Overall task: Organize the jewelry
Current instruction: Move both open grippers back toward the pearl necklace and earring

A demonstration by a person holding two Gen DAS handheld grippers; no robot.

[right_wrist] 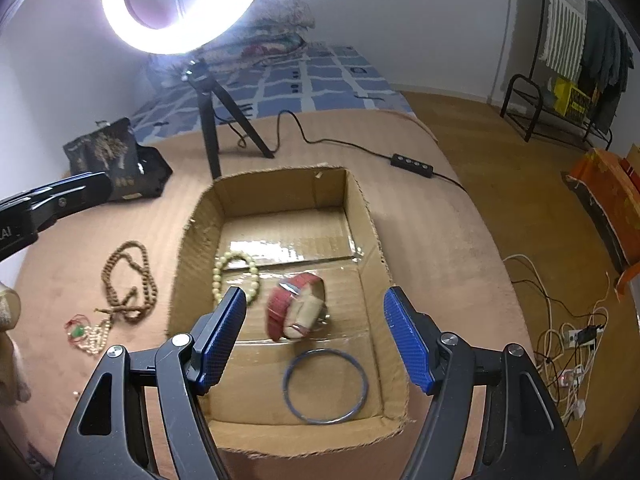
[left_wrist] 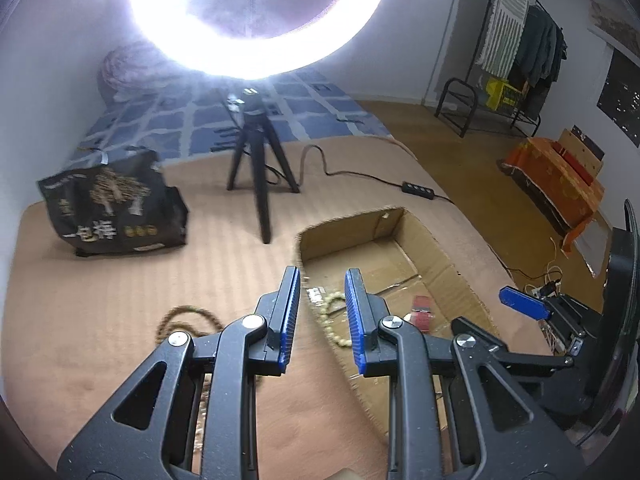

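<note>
Jewelry sorting, cardboard box (right_wrist: 372, 220) on tan bed cover (right_wrist: 440, 216); both grippers empty.

Boxed, apparently already sorted: pale bead bracelet (right_wrist: 218, 276) near left wall, red watch (right_wrist: 294, 308) at centre, blue bangle (right_wrist: 325, 386) by near wall. Outside the left wall: brown bead necklace (right_wrist: 128, 284), small beaded string (right_wrist: 90, 332). Right gripper (right_wrist: 316, 336) wide open above box, touching nothing; left gripper (left_wrist: 322, 312) partly open over left wall.

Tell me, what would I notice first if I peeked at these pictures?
Probably the glowing ring light on its black tripod at the back of the bed. Next, the cardboard box in the middle, holding a red watch, a blue bangle and a pale bead bracelet.
</note>
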